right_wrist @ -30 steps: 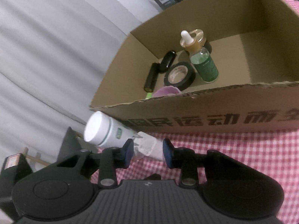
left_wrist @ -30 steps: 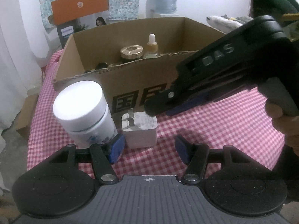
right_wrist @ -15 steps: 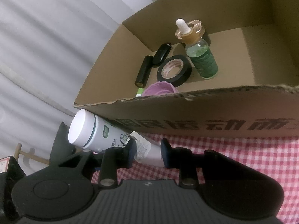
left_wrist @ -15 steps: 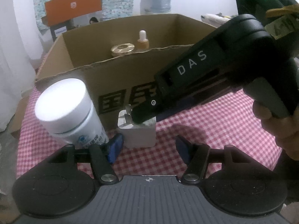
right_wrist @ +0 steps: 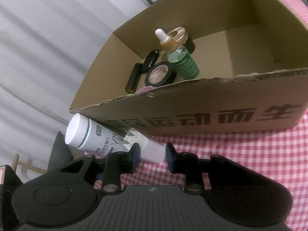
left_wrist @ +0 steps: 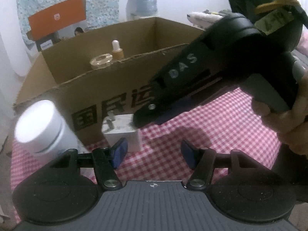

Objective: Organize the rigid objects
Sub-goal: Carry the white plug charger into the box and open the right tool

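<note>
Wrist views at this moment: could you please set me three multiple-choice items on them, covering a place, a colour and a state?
1. Where is the white charger? A) on the checked cloth before the cardboard box; B) inside that box; C) in the left gripper.
2. The dropper bottle body is: A) red; B) blue; C) green.
3. The left gripper is: A) shut on the charger; B) open and empty; C) shut on the box rim.
Key: 1 A, it stands on the cloth outside the box wall; 2 C, green shows below its white tip; 3 B, nothing lies between its spread fingers.
</note>
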Demonstrator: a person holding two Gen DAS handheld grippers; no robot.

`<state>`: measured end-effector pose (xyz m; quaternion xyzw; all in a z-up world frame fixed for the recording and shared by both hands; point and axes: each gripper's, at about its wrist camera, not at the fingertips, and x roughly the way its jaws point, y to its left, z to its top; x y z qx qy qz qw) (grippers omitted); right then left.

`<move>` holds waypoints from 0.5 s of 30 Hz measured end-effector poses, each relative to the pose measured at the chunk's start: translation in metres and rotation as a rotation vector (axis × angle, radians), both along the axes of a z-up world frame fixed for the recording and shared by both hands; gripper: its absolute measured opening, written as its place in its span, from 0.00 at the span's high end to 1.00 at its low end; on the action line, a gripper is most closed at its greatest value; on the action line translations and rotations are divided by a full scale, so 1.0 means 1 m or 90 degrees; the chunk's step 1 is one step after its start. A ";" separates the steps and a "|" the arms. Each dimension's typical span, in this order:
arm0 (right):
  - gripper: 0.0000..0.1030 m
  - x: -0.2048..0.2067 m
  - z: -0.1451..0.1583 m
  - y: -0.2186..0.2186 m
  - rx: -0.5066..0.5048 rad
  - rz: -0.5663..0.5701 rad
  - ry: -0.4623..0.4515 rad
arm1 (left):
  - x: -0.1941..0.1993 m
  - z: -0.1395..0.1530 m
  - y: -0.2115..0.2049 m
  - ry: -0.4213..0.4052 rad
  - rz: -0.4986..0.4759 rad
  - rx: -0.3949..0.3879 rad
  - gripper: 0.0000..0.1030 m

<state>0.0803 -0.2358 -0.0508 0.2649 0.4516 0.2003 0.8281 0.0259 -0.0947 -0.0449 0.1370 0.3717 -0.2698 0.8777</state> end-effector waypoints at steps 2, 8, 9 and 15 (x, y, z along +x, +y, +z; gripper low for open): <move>0.70 -0.001 0.000 -0.004 0.000 -0.002 0.001 | -0.001 0.002 0.002 -0.010 0.015 0.008 0.41; 0.69 0.001 0.001 -0.004 0.022 -0.001 -0.003 | 0.007 0.004 0.004 -0.034 0.055 0.040 0.40; 0.69 0.002 0.001 -0.004 0.025 0.001 -0.002 | 0.008 0.004 0.002 -0.032 0.057 0.043 0.40; 0.69 0.008 0.003 0.003 0.031 0.015 -0.004 | 0.010 0.002 -0.008 -0.045 0.055 0.072 0.39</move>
